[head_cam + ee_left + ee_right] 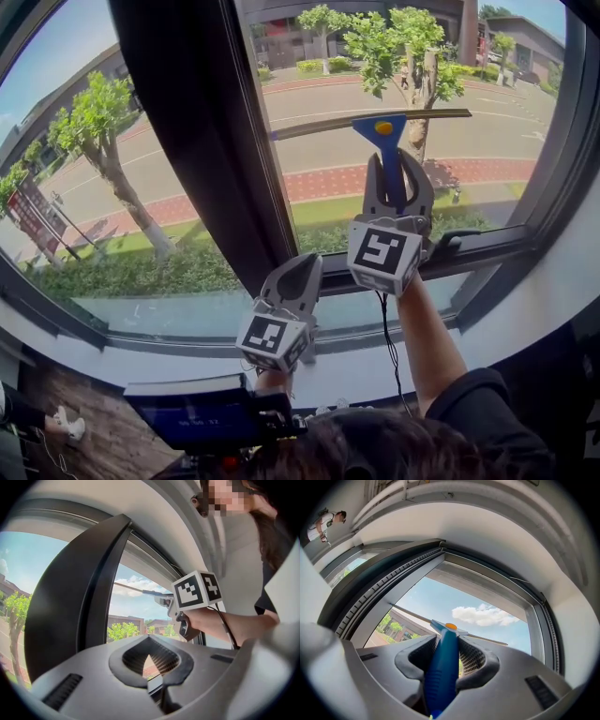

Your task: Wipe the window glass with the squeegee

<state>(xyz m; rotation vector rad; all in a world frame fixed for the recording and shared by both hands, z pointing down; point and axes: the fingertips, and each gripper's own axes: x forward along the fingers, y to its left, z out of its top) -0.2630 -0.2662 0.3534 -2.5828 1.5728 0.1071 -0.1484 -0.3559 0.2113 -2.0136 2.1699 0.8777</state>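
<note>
A squeegee with a blue handle (387,155) and a long thin blade (371,123) lies against the right window pane (469,150), its blade roughly level across the pane's middle. My right gripper (397,178) is shut on the squeegee handle (441,667), and the blade (454,630) shows just beyond the jaws against the sky. My left gripper (298,278) hangs lower, in front of the window frame's bottom rail, jaws closed together with nothing between them (151,665). The right gripper (180,611) and its marker cube also show in the left gripper view.
A wide dark mullion (202,131) divides the left pane (84,169) from the right one. A window handle (450,244) sits on the lower frame by my right gripper. A white sill (525,281) runs below. A person stands far off (323,524) in the right gripper view.
</note>
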